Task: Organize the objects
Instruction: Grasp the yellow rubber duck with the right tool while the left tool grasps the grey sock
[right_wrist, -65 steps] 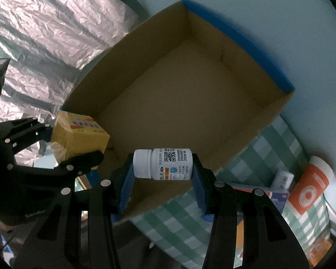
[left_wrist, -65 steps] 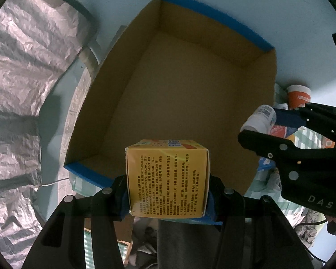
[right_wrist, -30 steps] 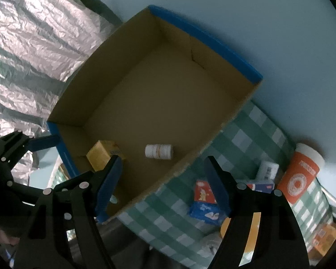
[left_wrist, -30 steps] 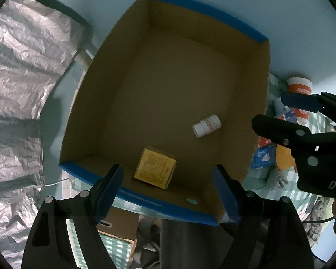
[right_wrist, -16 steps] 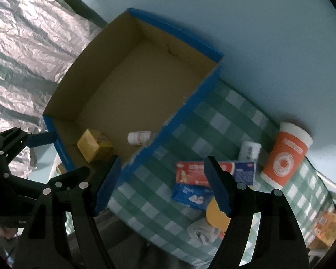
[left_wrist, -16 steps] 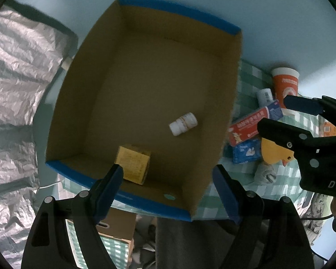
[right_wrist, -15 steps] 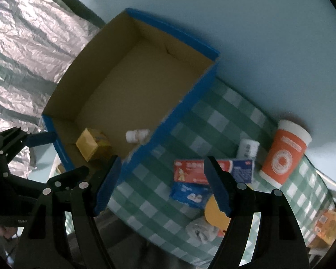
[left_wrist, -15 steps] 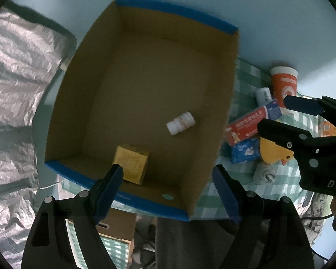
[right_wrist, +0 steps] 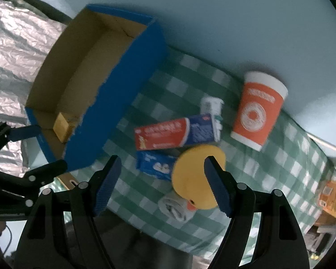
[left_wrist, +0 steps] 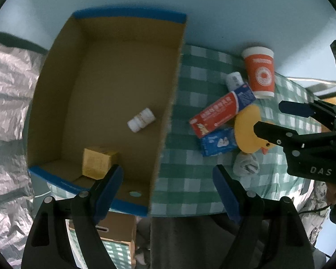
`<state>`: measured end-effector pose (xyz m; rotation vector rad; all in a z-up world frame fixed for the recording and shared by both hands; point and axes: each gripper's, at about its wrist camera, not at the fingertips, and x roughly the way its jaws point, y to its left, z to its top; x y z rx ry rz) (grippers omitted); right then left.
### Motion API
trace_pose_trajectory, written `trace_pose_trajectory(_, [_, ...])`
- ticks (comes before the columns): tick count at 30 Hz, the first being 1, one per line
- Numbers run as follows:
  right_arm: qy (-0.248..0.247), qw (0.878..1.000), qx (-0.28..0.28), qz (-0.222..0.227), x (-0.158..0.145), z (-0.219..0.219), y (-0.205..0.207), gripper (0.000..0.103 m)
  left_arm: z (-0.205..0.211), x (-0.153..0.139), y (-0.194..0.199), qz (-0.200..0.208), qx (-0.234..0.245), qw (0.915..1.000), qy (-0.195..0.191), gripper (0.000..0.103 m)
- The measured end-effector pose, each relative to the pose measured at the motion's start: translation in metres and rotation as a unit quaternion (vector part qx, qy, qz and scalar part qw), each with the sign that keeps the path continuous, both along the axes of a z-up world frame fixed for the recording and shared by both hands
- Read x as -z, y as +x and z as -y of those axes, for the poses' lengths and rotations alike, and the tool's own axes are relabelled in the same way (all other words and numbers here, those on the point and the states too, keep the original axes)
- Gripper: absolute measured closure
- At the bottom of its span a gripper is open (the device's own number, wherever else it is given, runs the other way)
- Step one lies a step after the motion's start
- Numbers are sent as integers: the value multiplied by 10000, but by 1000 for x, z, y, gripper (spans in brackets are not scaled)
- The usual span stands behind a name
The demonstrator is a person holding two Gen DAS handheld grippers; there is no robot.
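Yellow duck (right_wrist: 196,177) sits lower centre, touching right gripper (right_wrist: 161,177)'s right pad; both grippers, left gripper (left_wrist: 168,187) included, open and empty.

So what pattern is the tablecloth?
Green and white checks on the tablecloth, clearest in the right wrist view.

Box (left_wrist: 56,71): brown cardboard inside, blue outside w/ blue rim. Cloth (right_wrist: 190,85): green/white check. Cup (right_wrist: 256,109): orange w/ white rim & ring logo. Carton (right_wrist: 168,133): red & blue. Duck (right_wrist: 194,179): yellow, orange beak. Bottle (left_wrist: 141,119): white.
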<state>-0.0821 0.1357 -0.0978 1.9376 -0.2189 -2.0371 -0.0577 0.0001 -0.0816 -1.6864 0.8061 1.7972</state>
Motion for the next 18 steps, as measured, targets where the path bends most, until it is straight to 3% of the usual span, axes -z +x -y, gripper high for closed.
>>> trace_pose_trajectory(18, [101, 9988, 230, 428, 47, -53, 34, 25, -40, 25, 51, 133, 40, 9998, -137, 15])
